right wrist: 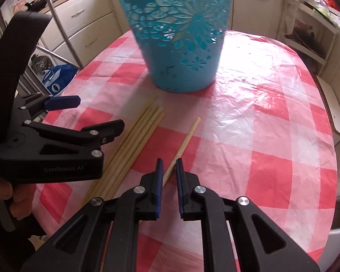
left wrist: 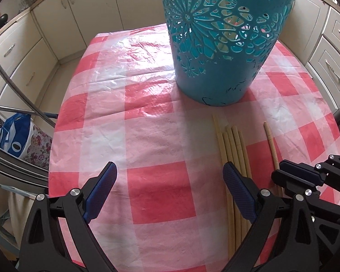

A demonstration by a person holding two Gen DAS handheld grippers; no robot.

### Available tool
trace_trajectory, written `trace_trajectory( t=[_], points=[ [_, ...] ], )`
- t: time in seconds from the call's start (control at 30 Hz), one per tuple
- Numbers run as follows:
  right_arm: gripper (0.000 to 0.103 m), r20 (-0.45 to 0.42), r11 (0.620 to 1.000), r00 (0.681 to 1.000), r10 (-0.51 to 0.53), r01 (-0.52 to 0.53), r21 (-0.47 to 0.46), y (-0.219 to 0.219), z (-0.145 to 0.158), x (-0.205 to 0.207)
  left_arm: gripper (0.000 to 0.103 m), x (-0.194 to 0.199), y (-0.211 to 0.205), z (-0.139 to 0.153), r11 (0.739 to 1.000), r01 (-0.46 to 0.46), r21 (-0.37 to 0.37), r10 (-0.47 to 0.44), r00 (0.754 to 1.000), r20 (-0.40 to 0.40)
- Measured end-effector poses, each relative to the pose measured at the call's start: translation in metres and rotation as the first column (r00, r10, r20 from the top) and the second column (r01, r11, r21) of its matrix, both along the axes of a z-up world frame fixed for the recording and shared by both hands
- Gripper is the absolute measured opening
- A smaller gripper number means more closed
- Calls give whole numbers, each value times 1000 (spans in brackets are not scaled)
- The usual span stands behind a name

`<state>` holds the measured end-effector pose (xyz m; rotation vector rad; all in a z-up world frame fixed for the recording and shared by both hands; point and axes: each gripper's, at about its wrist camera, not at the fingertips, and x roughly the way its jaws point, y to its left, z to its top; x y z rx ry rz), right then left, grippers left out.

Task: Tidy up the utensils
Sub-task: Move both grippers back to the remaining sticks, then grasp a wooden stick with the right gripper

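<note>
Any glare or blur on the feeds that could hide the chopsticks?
Left wrist view: strong glare on the plastic tablecloth left of the teal holder; chopstick bundle sharp. Right wrist view: glare right of the holder, whose top looks soft; single chopstick clear. Fisheye bends the edges of both views.

A red-and-white checked tablecloth (left wrist: 147, 181) is filling the middle of the frame. Cream cabinets (left wrist: 22, 52) are lining the upper left, and a blue-and-white bag (left wrist: 15, 138) is sitting at the left edge.
</note>
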<state>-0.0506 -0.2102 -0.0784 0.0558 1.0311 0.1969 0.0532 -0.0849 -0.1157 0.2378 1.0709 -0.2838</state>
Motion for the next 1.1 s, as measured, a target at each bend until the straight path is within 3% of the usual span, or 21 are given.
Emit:
trace_trajectory(
  t=[0.2, 0.33, 0.57, 0.67, 0.8, 0.9, 1.03, 1.1],
  points=[
    [13, 8, 999, 999, -33, 33, 18, -4, 1, 0, 91, 0, -6, -2, 1000, 4, 4, -4, 1000, 7],
    [21, 21, 997, 997, -72, 71, 23, -8, 3, 1, 91, 1, -7, -2, 1000, 3, 0, -3, 1000, 7],
    [21, 25, 994, 994, -111, 110, 22, -16, 3, 4, 90, 2, -7, -7, 1000, 4, 25, -4, 1000, -3],
    [23, 30, 992, 991, -129, 129, 9, -16, 4, 7, 89, 4, -2, -7, 1000, -12, -5, 12, 1000, -17],
    [23, 36, 991, 990, -133, 134, -4, -14, 3, 12, 75, 6, 0, -6, 999, -16, -30, 16, 1000, -9],
    [23, 39, 994, 994, -99, 101, -42, -7, 3, 14, 54, 4, 0, -4, 999, -1, -34, 1, 1000, 14],
    [10, 9, 999, 1000, 1, -1, -41, 4, 4, 8, 20, -2, 2, 0, 998, 26, -51, -26, 1000, 10],
    [10, -2, 997, 998, 55, -55, -50, 9, 4, 4, 15, -6, 4, 0, 997, 36, -70, -37, 999, -12]
  ],
)
